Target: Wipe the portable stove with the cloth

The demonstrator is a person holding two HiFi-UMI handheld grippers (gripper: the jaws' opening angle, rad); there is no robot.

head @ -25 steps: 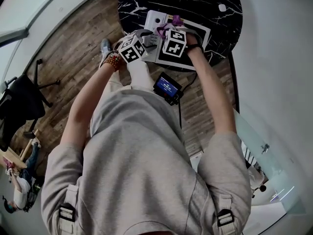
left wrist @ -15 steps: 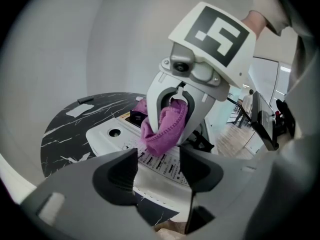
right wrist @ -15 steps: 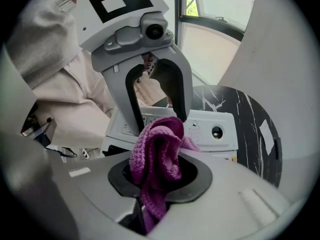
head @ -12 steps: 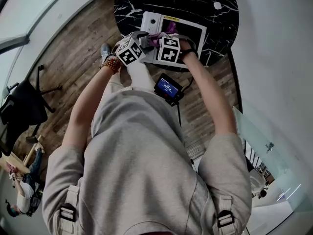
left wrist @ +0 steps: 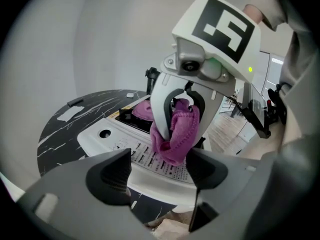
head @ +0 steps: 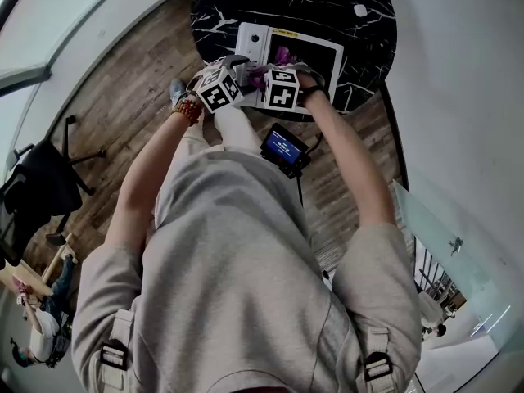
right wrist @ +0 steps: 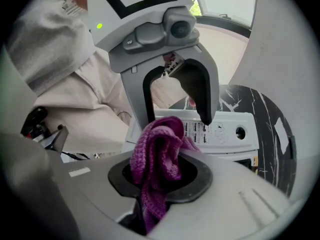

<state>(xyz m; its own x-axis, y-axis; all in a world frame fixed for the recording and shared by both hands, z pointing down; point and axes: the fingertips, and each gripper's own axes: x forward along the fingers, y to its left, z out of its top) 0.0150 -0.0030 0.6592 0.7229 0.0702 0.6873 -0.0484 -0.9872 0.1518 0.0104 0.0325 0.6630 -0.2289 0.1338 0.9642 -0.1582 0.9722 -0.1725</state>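
The white portable stove (head: 323,56) sits on the round black marble table (head: 360,31). My two grippers meet nose to nose over the stove's near left part, by its printed control strip (left wrist: 107,139). The right gripper (right wrist: 160,184) is shut on a bunched purple cloth (right wrist: 155,159), which hangs from it above the stove (left wrist: 175,134). The left gripper (left wrist: 156,171) faces it and its jaws have just been opening. The cloth's lower end lies just ahead of its dark pads (left wrist: 107,176), which do not press on it. From above, the cloth (head: 282,55) shows beyond the two marker cubes.
A handheld device with a blue screen (head: 282,147) hangs at the person's waist, below the table edge. A strip of tape (left wrist: 70,113) lies on the table's left part and a small white patch (head: 360,10) at the back. An office chair (head: 37,178) stands on the wooden floor.
The right gripper has slid with the cloth toward the stove's near edge and a little closer to the left gripper. The left gripper has stayed about where it was.
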